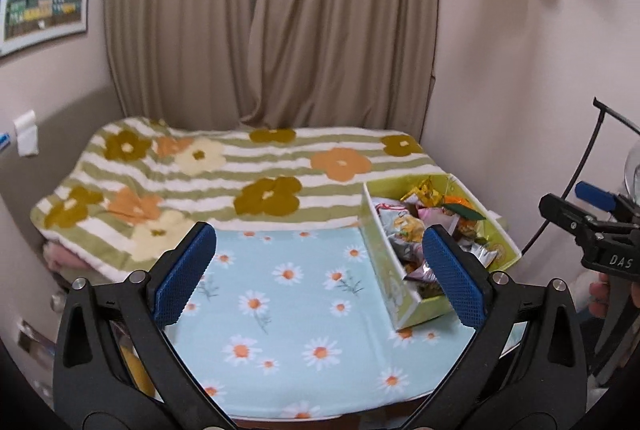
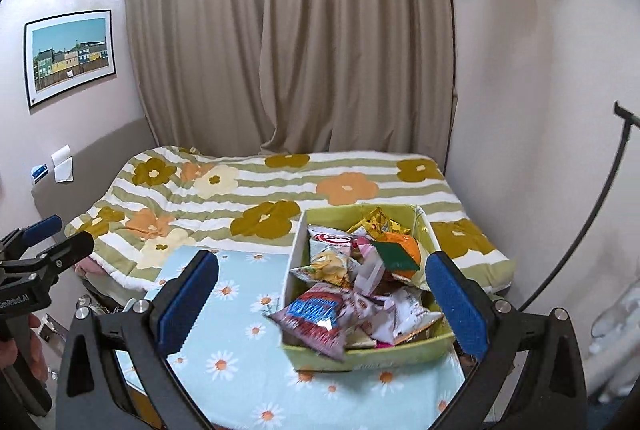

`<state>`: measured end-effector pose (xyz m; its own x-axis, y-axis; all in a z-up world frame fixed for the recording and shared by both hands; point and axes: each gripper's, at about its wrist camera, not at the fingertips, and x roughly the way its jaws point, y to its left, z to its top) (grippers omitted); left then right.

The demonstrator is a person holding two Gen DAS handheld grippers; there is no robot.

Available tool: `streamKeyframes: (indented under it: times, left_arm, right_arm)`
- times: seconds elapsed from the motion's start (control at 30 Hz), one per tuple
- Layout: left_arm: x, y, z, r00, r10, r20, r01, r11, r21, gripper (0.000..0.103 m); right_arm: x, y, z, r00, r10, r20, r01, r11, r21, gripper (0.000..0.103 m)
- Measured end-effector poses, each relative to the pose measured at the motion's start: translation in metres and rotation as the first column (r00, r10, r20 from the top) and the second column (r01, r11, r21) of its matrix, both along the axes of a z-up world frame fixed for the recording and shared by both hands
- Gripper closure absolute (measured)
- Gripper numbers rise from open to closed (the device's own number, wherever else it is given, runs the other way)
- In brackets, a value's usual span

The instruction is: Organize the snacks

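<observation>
Nearest us in the left wrist view, our left gripper [image 1: 320,270] stands wide open with nothing between its blue pads [image 1: 182,276]; the arm bases are cut off by the frame's lower edge. Our right gripper [image 2: 322,296] is likewise spread wide and holds nothing, its right pad [image 2: 456,304] overlapping the box's near right corner.

Between the right gripper's fingers sits the green box [image 2: 372,356], on the right side of the daisy cloth [image 2: 240,358]. Snacks [image 2: 344,294] fill it in a heap; one red-and-blue packet [image 2: 316,322] hangs over the front left rim. Most wrappers overlap, and we cannot read any label or count them. From the left wrist view the box [image 1: 384,270] is seen from its side, and its tall wall hides the lower packets.

Behind the cloth lies a striped flowered blanket [image 2: 280,182], then a beige curtain [image 2: 292,42]. A framed picture [image 2: 70,56] hangs on the left wall. Something pink at the top edge is cropped and blurred.
</observation>
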<state>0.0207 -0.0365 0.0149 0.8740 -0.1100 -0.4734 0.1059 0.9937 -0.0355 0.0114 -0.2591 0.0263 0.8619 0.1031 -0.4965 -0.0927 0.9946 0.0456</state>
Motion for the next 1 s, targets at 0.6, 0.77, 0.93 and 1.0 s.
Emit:
streamKeyframes:
  times: [0.6,0.77,0.93,1.0]
  left_arm:
    - [-0.053,0.033,-0.014,0.999,0.036,-0.006,-0.036,0.999,-0.024,0.000]
    - [-0.054,0.031,-0.014,0.999,0.033,-0.004,-0.033,0.999,-0.022,0.000]
    - [-0.054,0.030,-0.014,0.999,0.033,-0.001,-0.033,0.999,-0.023,0.000]
    - [-0.053,0.031,-0.014,0.999,0.034,0.001,-0.034,0.999,-0.018,0.000]
  right_arm:
    - [-0.050,0.028,-0.009,0.998,-0.068,0.012,0.069,0.997,-0.026,0.000]
    - [-0.052,0.029,-0.008,0.998,-0.068,0.018,0.068,0.997,-0.026,0.000]
    - [-0.050,0.029,-0.007,0.998,-0.068,0.017,0.069,0.997,-0.023,0.000]
    - [-0.051,0.028,-0.007,0.998,-0.068,0.018,0.068,0.997,-0.023,0.000]
